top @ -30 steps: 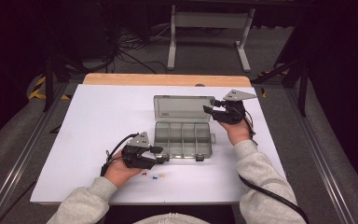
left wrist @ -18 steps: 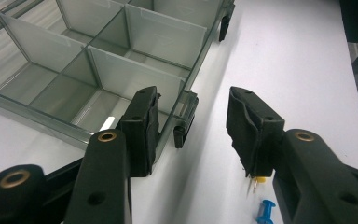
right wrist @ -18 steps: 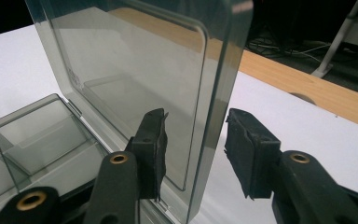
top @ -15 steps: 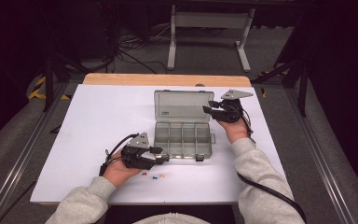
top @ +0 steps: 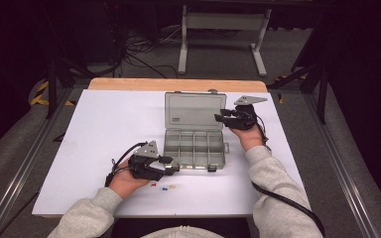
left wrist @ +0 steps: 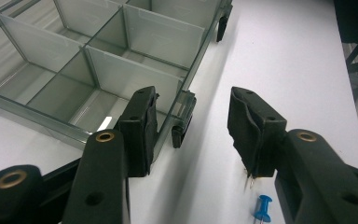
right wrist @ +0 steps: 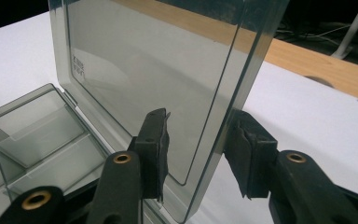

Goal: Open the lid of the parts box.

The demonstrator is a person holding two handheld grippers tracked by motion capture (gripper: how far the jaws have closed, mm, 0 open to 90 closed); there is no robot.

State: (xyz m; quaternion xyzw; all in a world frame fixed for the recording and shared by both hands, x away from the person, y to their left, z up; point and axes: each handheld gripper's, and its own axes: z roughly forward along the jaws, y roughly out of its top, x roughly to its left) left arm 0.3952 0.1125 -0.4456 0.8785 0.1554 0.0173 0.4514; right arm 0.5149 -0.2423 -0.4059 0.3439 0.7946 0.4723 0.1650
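A clear plastic compartment box (top: 194,166) stands mid-table with its lid (top: 193,111) raised. My left gripper (top: 171,164) is at the box's front left corner. Seen close up, the left gripper (left wrist: 193,135) is open astride the front wall (left wrist: 200,56): one pad sits inside a compartment, the other outside, clear of the wall, with a black latch (left wrist: 182,128) between them. My right gripper (top: 220,118) is at the lid's right edge. Its jaws have just been closing, and the right gripper (right wrist: 198,149) has the lid (right wrist: 158,60) between its pads with gaps showing.
Three pushpins, red (top: 154,185), blue (top: 163,188) and yellow (top: 172,187), lie on the white table (top: 104,129) just in front of the left hand. The blue pushpin (left wrist: 262,207) lies beside the outer jaw. A wooden strip (top: 178,84) runs along the far edge.
Little differs: the right gripper has edged slightly toward the lid's edge. The left hand and the box have kept still.
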